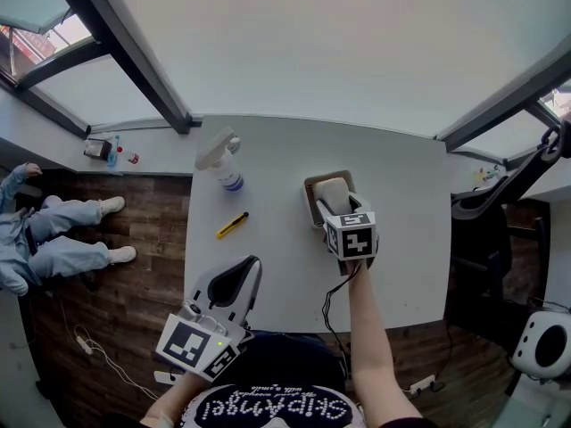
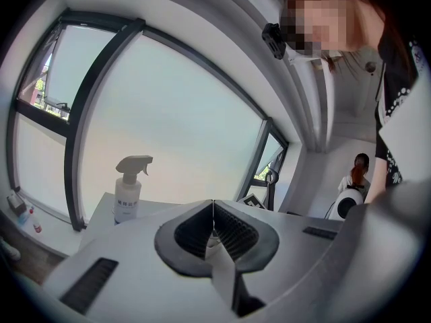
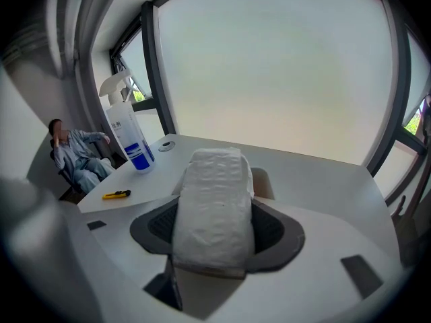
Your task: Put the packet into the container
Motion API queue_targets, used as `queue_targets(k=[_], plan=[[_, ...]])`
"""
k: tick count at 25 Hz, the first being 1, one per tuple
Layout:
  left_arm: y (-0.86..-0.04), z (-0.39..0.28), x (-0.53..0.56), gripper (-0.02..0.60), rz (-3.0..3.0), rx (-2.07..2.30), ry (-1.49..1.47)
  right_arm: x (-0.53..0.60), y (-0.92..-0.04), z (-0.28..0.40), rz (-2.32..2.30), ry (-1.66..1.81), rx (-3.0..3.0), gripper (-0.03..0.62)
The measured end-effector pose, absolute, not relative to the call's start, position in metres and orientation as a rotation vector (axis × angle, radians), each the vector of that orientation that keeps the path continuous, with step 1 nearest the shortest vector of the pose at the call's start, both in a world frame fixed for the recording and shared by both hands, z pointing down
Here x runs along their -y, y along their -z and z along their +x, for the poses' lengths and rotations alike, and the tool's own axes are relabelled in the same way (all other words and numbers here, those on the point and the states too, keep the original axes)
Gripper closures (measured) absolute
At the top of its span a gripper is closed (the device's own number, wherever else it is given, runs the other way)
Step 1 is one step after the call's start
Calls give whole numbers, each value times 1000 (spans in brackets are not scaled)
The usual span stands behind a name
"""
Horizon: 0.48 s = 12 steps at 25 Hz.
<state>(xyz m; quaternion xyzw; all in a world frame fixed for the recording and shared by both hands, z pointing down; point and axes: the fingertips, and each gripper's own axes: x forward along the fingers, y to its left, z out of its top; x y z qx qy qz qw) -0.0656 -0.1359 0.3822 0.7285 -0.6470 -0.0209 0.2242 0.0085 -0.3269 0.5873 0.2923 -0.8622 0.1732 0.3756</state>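
A white crinkled packet [image 3: 214, 204] is clamped between the jaws of my right gripper [image 3: 214, 237]. In the head view that packet [image 1: 334, 194] hangs over the beige open container [image 1: 315, 189] at the middle of the white table, and the right gripper [image 1: 342, 209] sits just at the container's near side. Beyond the packet, the container's rim [image 3: 264, 182] shows in the right gripper view. My left gripper [image 1: 234, 283] rests low at the table's near edge, its jaws closed together with nothing between them [image 2: 213, 222].
A white spray bottle [image 1: 220, 161] with a blue label stands at the table's far left. A yellow utility knife [image 1: 232, 226] lies left of the container. The table [image 1: 401, 239] ends at a window wall. A seated person [image 1: 49, 234] is on the floor side, left.
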Motion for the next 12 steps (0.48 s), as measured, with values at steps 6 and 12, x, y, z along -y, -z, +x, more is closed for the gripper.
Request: queue_targets(k=[6,12], plan=[[-382,-65,136,572,2012,1782,63,330,-590,6,752,-440,2173,327],[-383,-63,136,572,2017,1774,68,332,-593,5,750,-455,2156,327]])
